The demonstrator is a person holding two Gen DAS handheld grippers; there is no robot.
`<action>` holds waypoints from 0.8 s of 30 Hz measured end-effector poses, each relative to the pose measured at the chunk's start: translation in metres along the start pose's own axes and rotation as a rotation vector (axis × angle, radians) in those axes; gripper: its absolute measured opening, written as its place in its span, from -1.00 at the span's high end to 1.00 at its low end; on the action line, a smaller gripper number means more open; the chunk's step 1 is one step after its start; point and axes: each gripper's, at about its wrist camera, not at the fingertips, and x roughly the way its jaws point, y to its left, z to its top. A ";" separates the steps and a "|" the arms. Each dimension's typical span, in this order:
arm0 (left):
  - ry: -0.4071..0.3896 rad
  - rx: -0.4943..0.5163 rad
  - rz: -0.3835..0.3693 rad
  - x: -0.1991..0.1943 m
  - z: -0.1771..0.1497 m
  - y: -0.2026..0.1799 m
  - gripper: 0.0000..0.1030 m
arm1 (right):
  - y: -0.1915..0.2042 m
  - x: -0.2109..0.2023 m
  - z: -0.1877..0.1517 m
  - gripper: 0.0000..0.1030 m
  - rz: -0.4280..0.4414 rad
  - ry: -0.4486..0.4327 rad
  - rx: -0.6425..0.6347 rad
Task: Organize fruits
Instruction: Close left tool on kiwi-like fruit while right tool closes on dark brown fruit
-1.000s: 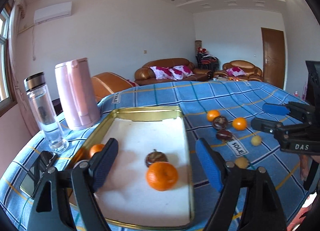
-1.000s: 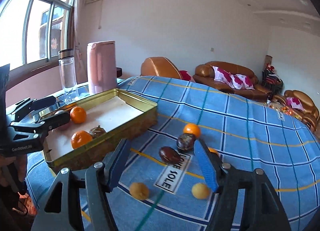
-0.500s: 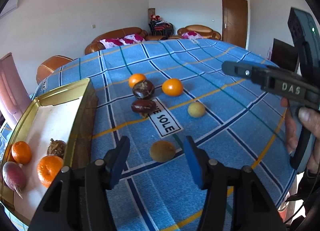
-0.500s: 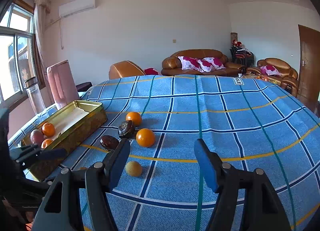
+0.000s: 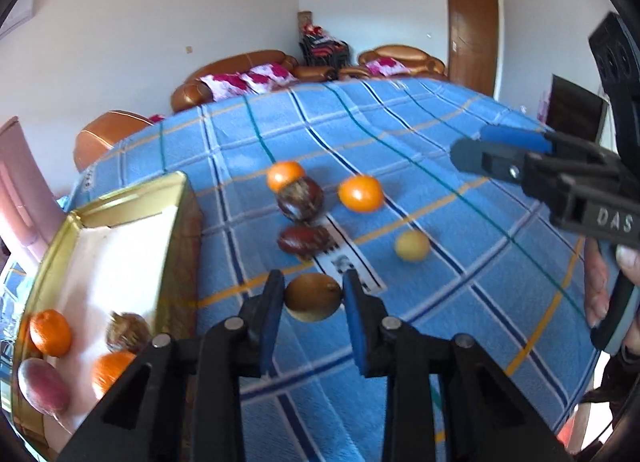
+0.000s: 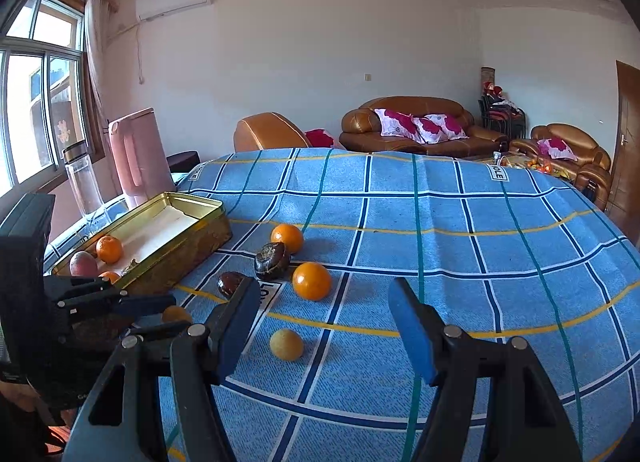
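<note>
We find the left gripper (image 5: 313,298) pinching a brownish-yellow fruit (image 5: 313,297) on the blue checked tablecloth (image 5: 400,134), beside the gold tin (image 5: 132,198). We note the right gripper (image 6: 320,326) spread, holding nothing, above the cloth near a small yellow fruit (image 6: 286,344).

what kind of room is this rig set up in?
Most likely a home living room. Brown leather sofas with floral cushions line the far wall, a wall-mounted air conditioner hangs near the curtained window, and the work surface is a table under a blue checked cloth.
</note>
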 end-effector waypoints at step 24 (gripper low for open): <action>-0.197 -0.175 0.223 -0.013 -0.008 0.050 0.39 | 0.073 0.130 0.001 0.15 0.120 0.333 -0.095</action>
